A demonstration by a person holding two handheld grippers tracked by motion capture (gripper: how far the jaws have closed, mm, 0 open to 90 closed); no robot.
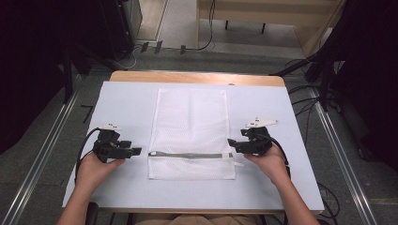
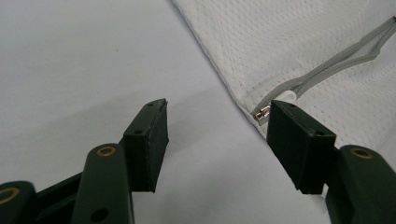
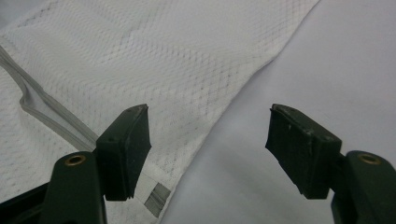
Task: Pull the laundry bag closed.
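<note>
High view. A white mesh bag [image 1: 191,133] lies flat in the middle of a table covered by a pale sheet [image 1: 126,105], long axis running away from the person. A grey zipper [image 1: 187,155] crosses the bag near its close end. The left gripper [image 1: 133,151] sits just off the bag's left edge, level with the zipper, jaws pointing toward the bag. The right gripper [image 1: 231,143] sits at the bag's right edge, also about level with the zipper, jaws pointing inward. Each is held in a hand: left hand [image 1: 96,169], right hand [image 1: 267,159]. Neither gripper holds anything. A wooden strip of table [image 1: 197,77] shows beyond the bag's far end.

Left gripper view. The left gripper [image 2: 217,123] has its jaws spread wide, nothing between them but the pale sheet [image 2: 84,60]. The mesh bag [image 2: 289,42] fills the upper right. A small metal zipper end [image 2: 261,112] sits at the bag's edge, just beside the right-hand jaw's tip; whether they touch cannot be told. The grey zipper [image 2: 336,63] runs away from it across the bag.

Right gripper view. The right gripper [image 3: 210,133] is likewise spread apart and empty. The mesh bag [image 3: 154,60] lies upper left, its edge running diagonally between the jaws; the left-hand jaw is over the bag, the other over the bare sheet [image 3: 345,60]. The grey zipper [image 3: 51,116] ends near the left-hand jaw, and a grey tab [image 3: 156,198] shows at the bag's edge below it.
</note>
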